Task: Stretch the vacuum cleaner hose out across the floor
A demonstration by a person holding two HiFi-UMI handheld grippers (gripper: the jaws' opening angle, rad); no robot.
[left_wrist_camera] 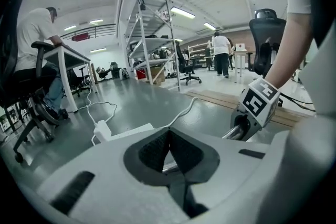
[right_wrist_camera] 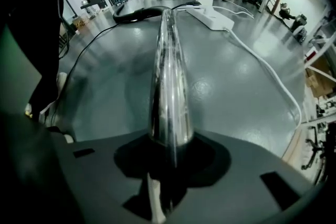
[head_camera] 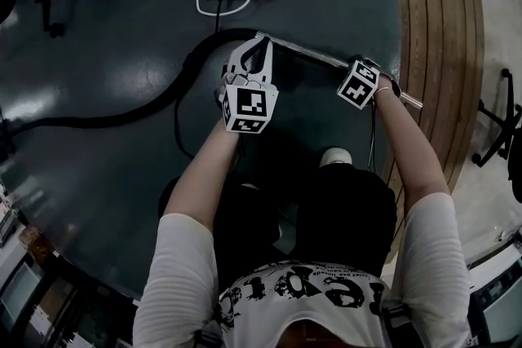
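Shining wand (right_wrist_camera: 167,76) between right fingers (right_wrist_camera: 209,157)

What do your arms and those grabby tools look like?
The left tool is white plastic, with two curved jaws lined with dark ridged pads. The right tool looks alike. Each carries a cube covered in black-and-white square markers: the left cube and the right cube. The arms are bare below short white sleeves.
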